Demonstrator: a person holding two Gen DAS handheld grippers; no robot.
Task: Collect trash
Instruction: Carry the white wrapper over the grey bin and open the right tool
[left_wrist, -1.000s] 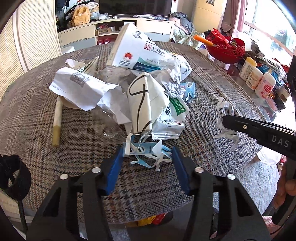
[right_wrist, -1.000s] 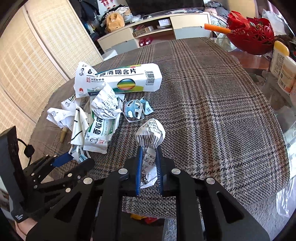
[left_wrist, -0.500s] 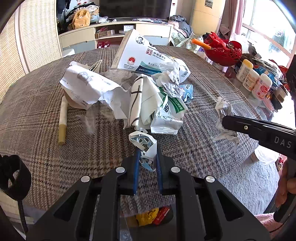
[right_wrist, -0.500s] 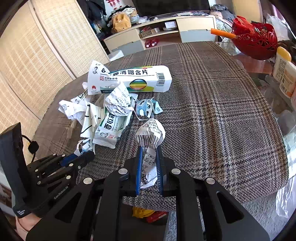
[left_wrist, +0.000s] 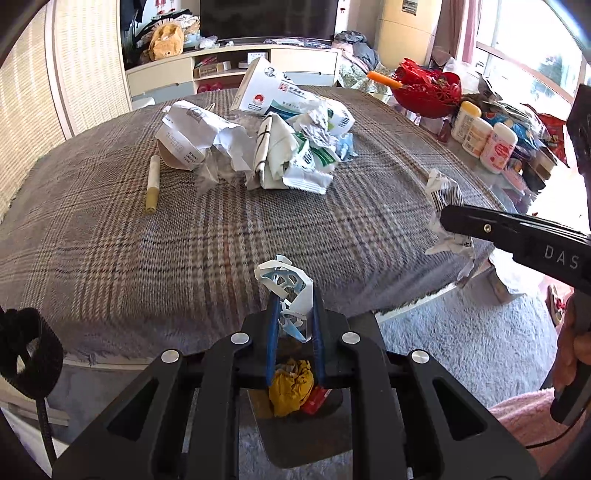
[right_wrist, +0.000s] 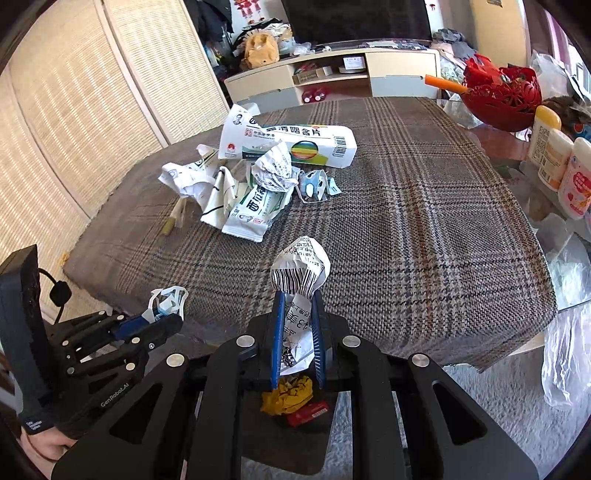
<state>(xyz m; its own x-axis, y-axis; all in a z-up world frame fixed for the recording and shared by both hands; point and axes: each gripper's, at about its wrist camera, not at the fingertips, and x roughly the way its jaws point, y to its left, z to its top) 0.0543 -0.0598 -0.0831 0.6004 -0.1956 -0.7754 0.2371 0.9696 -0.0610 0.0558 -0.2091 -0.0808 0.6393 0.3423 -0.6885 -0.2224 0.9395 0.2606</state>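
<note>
My left gripper (left_wrist: 293, 295) is shut on a crumpled white-and-blue plastic wrapper (left_wrist: 286, 282), held just past the near edge of the plaid-covered table (left_wrist: 184, 236). My right gripper (right_wrist: 298, 295) is shut on a crumpled printed paper wad (right_wrist: 301, 267), also near the front edge. Each gripper shows in the other's view, the left one (right_wrist: 162, 321) at lower left and the right one (left_wrist: 447, 218) at right. A heap of trash stays on the table: a long white medicine box (right_wrist: 291, 146), crumpled papers (left_wrist: 195, 134) and a green-and-white packet (right_wrist: 255, 210). Below the edge a bin (left_wrist: 295, 428) holds yellow and red scraps.
A red basket (right_wrist: 502, 96) with an orange stick and several white bottles (left_wrist: 484, 138) crowd the right side. A rolled paper stick (left_wrist: 152, 188) lies left of the heap. A low cabinet (right_wrist: 332, 77) stands behind. A person's hand (left_wrist: 572, 354) grips the right handle. Pale carpet (left_wrist: 461, 343) covers the floor.
My left gripper closed on the blue-and-white wrapper and drew it back off the table toward the near edge. The right gripper also pulled back, keeping its paper wad.
</note>
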